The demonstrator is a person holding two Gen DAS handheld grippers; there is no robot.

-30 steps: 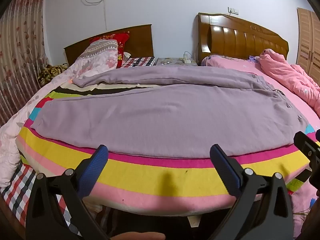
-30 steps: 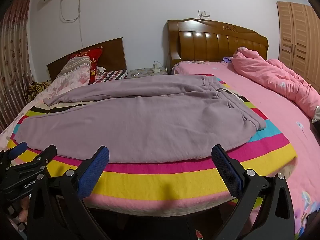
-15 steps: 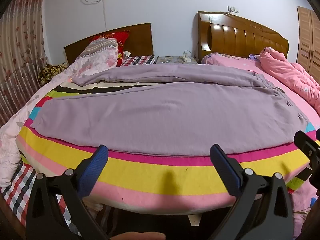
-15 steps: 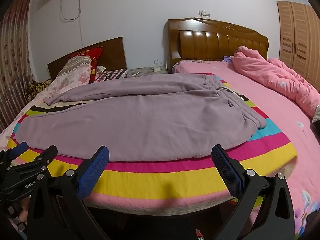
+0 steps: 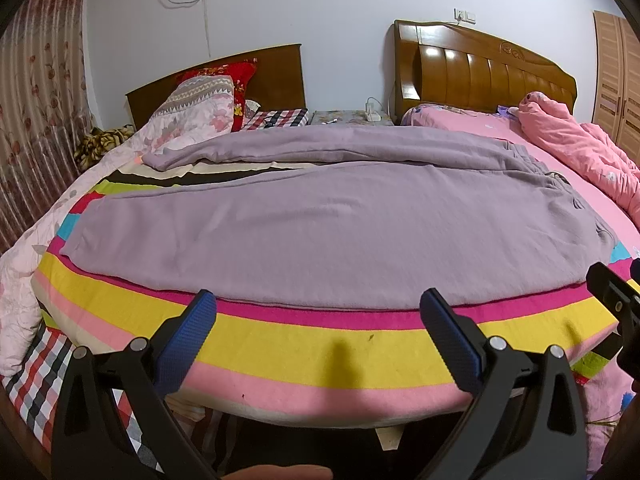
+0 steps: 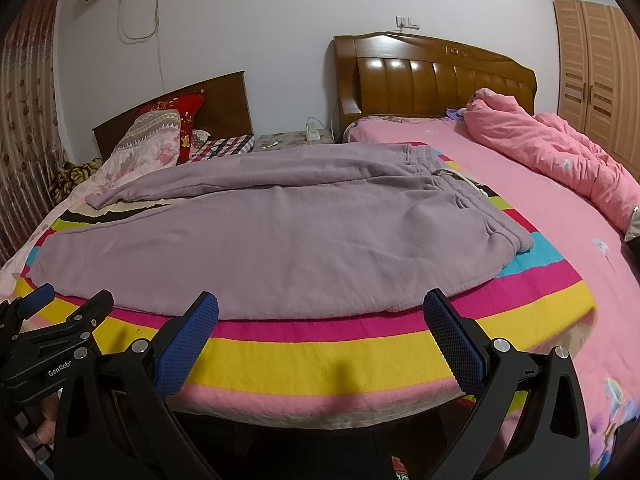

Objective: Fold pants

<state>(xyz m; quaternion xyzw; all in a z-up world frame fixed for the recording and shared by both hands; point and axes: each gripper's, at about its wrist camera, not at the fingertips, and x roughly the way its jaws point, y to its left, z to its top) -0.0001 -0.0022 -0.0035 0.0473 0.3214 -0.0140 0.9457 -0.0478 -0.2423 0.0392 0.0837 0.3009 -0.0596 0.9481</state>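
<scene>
Lilac sweatpants (image 5: 328,224) lie spread flat across a striped blanket (image 5: 304,340) on the bed, waistband to the right, leg cuffs to the left; they also show in the right wrist view (image 6: 272,236). The two legs lie apart, the far one angled toward the pillows. My left gripper (image 5: 318,304) is open and empty, just short of the near pants edge, over the blanket's stripes. My right gripper (image 6: 320,306) is open and empty at the same near edge, to the right of the left one. The left gripper's fingers (image 6: 60,308) show at the lower left of the right wrist view.
A pink quilt (image 6: 560,160) is bunched on the pink bed at the right. Pillows (image 5: 200,116) lie by the left headboard. A nightstand with a power strip (image 5: 374,114) stands between the headboards. A wardrobe (image 6: 596,80) is at the far right.
Both grippers have edged slightly forward toward the bed; the pants sit a little lower and larger in view. Both grippers stay open and the pants have not moved.
</scene>
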